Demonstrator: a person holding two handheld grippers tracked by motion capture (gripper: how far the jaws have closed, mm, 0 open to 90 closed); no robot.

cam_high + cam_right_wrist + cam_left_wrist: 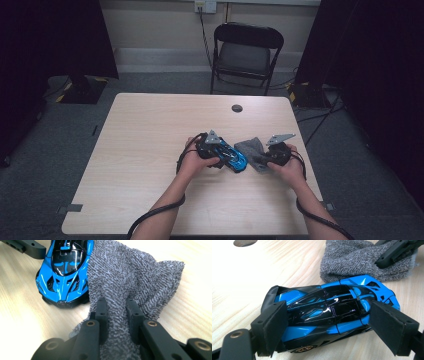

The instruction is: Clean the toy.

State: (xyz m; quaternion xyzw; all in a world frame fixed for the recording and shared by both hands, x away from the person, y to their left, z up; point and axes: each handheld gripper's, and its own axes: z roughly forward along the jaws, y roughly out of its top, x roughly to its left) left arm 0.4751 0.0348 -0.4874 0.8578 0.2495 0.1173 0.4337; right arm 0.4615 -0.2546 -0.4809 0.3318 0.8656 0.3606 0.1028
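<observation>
A blue and black toy car (235, 159) (324, 312) lies on the light wooden table (150, 130), right of centre. My left gripper (227, 156) (329, 326) straddles it, one pad against each side of the car's body. A grey terry cloth (249, 148) (125, 272) lies bunched beside the car's nose and overlaps its right flank (65, 270). My right gripper (262, 161) (116, 312) is shut on a pinched fold of the cloth. In the left gripper view the cloth (352, 260) lies beyond the car, with the right gripper (394, 252) on it.
A round dark grommet (237, 108) sits near the table's far edge. A black folding chair (247, 52) stands behind the table. Dark curtains hang at both sides, and cables run across the floor at the right. Bare tabletop stretches to the left.
</observation>
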